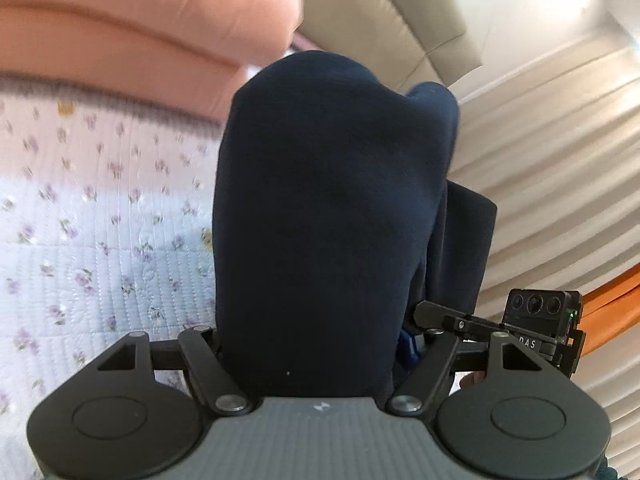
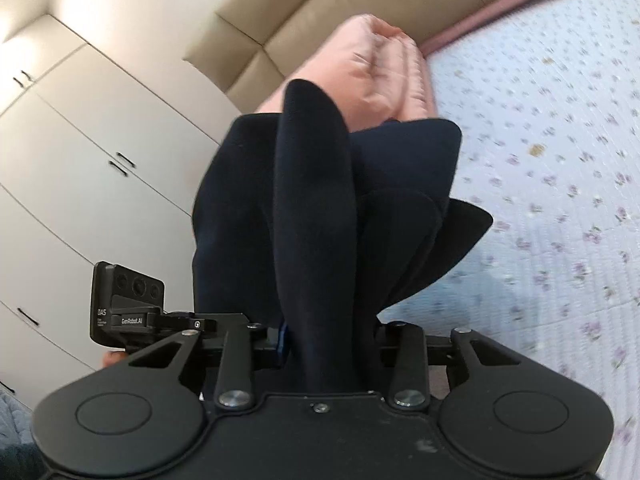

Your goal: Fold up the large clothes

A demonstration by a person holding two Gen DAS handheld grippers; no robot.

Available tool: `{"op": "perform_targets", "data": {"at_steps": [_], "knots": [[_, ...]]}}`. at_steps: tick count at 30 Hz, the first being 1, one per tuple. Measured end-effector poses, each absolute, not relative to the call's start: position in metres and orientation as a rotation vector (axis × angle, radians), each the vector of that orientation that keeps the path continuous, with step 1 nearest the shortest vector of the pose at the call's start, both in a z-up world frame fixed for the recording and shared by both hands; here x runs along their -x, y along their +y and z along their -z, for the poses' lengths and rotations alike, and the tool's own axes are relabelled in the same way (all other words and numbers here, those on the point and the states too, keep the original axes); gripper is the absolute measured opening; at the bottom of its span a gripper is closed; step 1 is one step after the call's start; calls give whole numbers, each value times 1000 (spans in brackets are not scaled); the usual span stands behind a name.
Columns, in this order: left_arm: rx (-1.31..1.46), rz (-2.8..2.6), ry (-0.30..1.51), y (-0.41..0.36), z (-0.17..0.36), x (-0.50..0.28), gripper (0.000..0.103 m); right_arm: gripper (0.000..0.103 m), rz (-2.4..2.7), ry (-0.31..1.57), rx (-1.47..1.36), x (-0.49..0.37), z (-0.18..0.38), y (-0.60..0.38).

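Left gripper [image 1: 316,344] clamped on a thick bunch of the navy garment [image 1: 332,200], which stands lifted off the floral quilt [image 1: 100,240]. Right gripper [image 2: 328,344] likewise pinched on gathered navy folds, narrower bundle between its jaws. Pink pillow [image 2: 384,64] lies beyond, against the beige headboard [image 2: 320,12].

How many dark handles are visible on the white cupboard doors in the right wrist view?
5: one pair at upper left, one pair mid-door, one lower left. More may be hidden.
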State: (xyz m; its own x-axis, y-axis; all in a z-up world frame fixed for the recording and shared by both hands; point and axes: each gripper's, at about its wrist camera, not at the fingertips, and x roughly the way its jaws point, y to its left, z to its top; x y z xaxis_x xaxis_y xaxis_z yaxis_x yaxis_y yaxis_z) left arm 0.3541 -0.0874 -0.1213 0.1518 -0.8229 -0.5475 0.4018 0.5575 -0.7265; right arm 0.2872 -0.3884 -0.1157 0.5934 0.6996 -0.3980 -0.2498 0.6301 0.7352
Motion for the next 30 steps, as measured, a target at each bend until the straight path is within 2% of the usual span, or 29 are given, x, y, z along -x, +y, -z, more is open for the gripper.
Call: {"op": "perform_targets", "data": {"at_steps": [6, 13, 21, 25, 30], "knots": [[390, 921, 1073, -55, 52, -300, 73, 42, -640, 710, -713, -232, 71, -364], [356, 912, 1121, -13, 16, -220, 72, 42, -712, 771, -788, -153, 45, -340], [377, 863, 1235, 11, 55, -176, 73, 42, -744, 903, -794, -107, 78, -318], [378, 785, 1270, 7, 98, -193, 82, 42, -638, 986, -765, -125, 115, -312], [362, 683, 1261, 7, 162, -219, 81, 43, -453, 988, -589, -164, 177, -317]]}}
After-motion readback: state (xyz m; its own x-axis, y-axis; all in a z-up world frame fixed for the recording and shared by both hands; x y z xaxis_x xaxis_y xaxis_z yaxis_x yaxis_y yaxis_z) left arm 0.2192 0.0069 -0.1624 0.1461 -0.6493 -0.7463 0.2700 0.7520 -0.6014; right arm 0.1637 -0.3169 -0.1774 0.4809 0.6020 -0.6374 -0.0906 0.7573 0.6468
